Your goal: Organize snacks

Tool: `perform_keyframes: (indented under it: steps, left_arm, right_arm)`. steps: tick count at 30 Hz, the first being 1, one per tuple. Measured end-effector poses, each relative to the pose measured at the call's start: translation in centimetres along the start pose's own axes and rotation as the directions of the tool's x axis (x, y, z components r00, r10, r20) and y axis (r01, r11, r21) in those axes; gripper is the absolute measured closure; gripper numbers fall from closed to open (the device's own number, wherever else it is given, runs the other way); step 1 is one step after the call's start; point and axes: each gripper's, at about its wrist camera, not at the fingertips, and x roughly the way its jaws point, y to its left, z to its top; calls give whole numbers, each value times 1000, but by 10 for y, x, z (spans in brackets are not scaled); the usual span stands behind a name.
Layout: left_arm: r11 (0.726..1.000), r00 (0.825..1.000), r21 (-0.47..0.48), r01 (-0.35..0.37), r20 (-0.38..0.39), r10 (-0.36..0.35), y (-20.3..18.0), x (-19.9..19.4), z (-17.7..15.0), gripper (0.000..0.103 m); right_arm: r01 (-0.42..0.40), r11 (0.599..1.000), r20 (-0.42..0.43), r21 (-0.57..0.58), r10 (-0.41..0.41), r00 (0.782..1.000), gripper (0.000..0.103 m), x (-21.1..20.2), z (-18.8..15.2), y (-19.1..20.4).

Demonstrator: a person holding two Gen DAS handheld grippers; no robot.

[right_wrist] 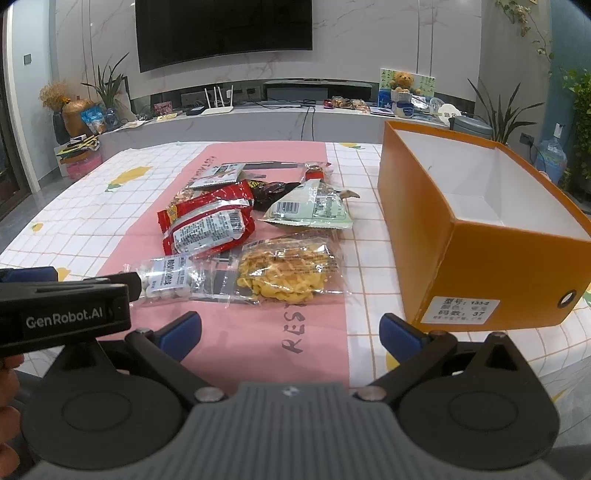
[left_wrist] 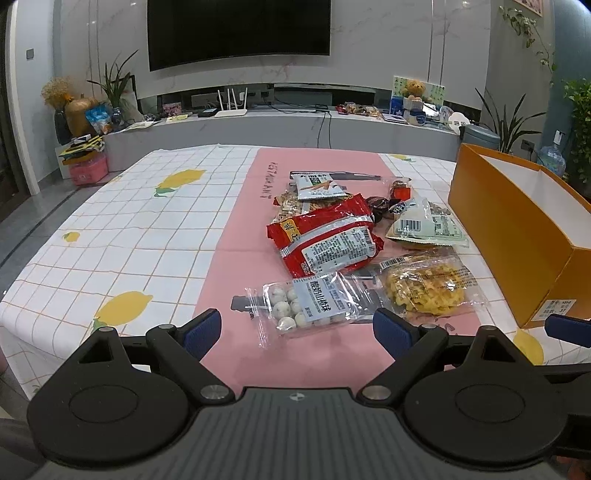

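Each gripper [left_wrist: 297,330] [right_wrist: 290,334] gapes empty over a lemon-print tablecloth [left_wrist: 122,236] facing a wall television [left_wrist: 238,31].

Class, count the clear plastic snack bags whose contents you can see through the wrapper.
2, both at the pile's near edge: the clear bag of white balls on the left and the clear bag of yellow crisps beside it on the right. Others may be hidden deeper in the pile.

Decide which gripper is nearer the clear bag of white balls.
Left. The left gripper sits open right before the bag of white balls; the right gripper is open farther right, toward the orange box.
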Motion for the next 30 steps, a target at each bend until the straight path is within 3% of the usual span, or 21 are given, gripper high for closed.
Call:
perform_keyframes:
  steps: [30]
  left_arm:
    - [1000,1000,5,-21,-14,21,0,2,-1,0]
  right_arm:
    - [-15,1000,-21,16,15,1000,3,10,-3,-2]
